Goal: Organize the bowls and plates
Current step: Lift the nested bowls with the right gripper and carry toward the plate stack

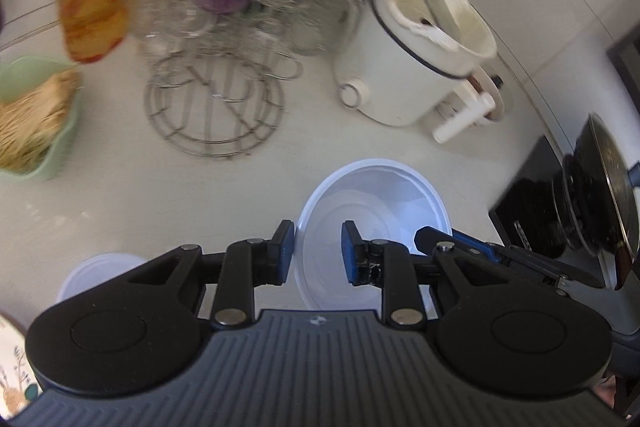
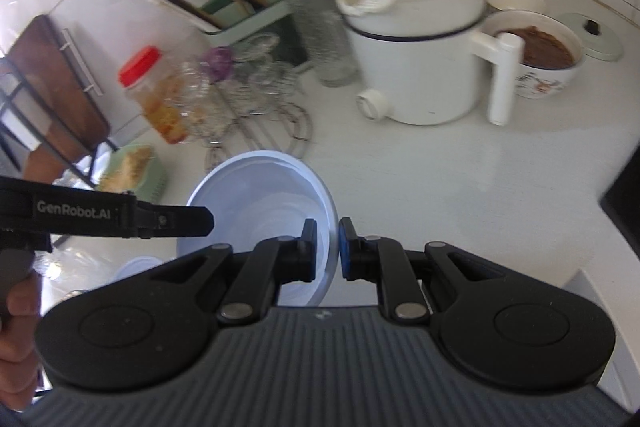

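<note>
Two grippers pinch one white bowl (image 1: 372, 223) above the counter (image 1: 120, 211)
Left gripper (image 1: 318, 251) clamps its left rim, right gripper (image 2: 327, 249) its right rim, jaws nearly closed on the thin wall

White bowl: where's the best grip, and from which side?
Take the white bowl by its thin rim, one pad inside and one outside, coming down from above. The bowl is too wide to span, and it sits mouth-up, so the rim is exposed. The left tool and right tool grip it this way on opposite sides.
</note>
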{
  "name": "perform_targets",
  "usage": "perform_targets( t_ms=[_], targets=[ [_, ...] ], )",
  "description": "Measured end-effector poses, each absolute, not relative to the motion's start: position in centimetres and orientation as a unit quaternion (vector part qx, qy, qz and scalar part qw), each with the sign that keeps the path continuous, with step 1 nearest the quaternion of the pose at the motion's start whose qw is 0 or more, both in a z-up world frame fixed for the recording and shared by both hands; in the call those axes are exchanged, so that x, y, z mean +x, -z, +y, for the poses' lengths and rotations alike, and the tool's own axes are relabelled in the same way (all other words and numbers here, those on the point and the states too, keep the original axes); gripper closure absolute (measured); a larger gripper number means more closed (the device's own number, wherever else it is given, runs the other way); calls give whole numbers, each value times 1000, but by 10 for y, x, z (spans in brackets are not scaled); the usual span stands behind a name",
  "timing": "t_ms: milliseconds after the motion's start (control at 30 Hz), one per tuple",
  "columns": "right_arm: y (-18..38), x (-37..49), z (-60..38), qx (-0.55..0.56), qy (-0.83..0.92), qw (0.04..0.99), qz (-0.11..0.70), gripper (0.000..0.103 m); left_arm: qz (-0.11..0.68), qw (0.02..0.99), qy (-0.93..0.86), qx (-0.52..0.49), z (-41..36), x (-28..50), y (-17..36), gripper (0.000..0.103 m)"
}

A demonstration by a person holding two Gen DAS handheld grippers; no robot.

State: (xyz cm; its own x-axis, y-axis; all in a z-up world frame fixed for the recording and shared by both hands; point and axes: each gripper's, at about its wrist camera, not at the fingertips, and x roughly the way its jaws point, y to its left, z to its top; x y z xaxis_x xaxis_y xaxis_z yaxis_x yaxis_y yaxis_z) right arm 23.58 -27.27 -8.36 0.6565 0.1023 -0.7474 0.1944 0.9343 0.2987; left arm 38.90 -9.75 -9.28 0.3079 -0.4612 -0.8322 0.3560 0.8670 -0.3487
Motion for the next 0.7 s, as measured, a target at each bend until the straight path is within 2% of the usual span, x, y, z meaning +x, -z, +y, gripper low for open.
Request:
perform_targets(
  t_ms=[700],
  targets=[
    [71,281,-175,164,-134,885,415,89,487,852,123,-151,43,366,59,75]
  ],
)
